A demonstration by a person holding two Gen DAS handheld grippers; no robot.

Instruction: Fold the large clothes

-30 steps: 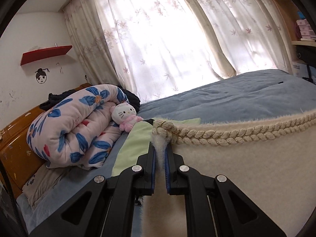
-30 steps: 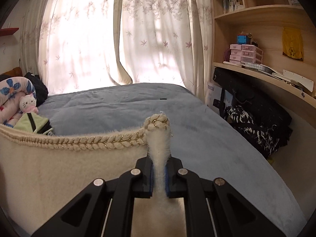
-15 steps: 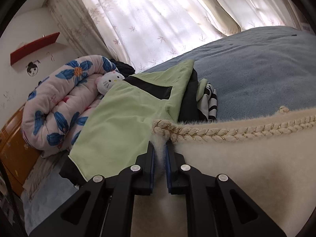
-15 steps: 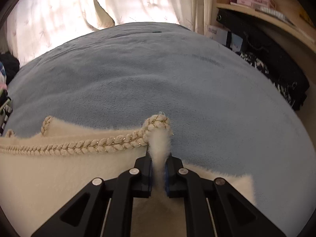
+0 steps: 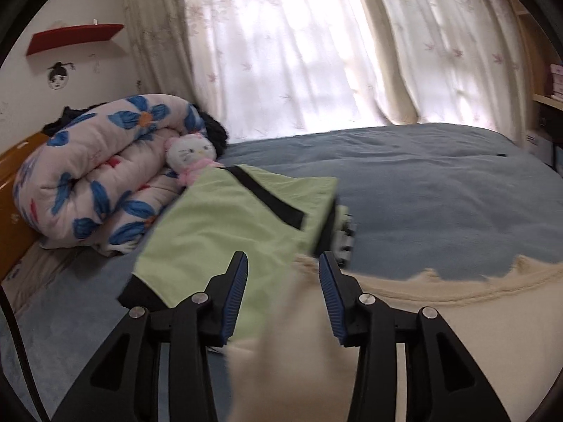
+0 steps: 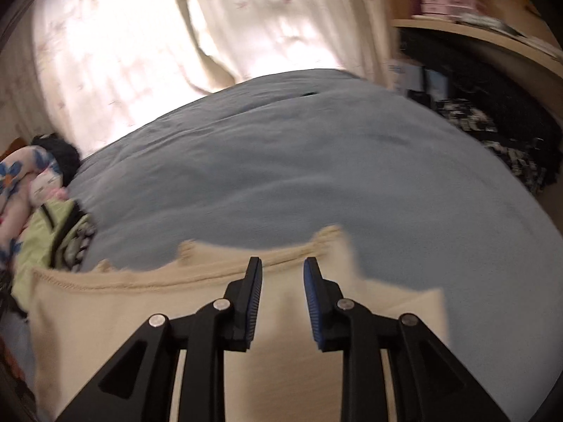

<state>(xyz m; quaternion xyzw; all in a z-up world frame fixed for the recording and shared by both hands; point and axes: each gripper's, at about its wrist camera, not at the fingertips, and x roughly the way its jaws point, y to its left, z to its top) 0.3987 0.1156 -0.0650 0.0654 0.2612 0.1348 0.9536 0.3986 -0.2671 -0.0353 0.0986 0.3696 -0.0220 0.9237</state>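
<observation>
A cream fuzzy garment point(image 5: 440, 320) point(image 6: 147, 313) with a braided trim lies spread on the blue bedspread point(image 5: 440, 190) point(image 6: 299, 176). My left gripper point(image 5: 283, 267) hangs over its left corner; its jaws are opening and the cloth lies loose below them, free of the pads. My right gripper point(image 6: 283, 267) is above the garment's right part, its jaws opening too, with the pads clear of the cloth. Both views are blurred by motion.
A folded light-green garment point(image 5: 225, 235) with a black stripe rests on a stack just left of the cream one. A rolled floral quilt point(image 5: 95, 172) and a plush cat point(image 5: 190, 151) lie further left. Curtains point(image 5: 316, 52) hang behind the bed; shelves and dark bags point(image 6: 492, 105) stand at the right.
Both grippers held the cream garment's trimmed edge, brought it down onto the bed, then let it go as their jaws opened. The edge now lies flat on the bedspread.
</observation>
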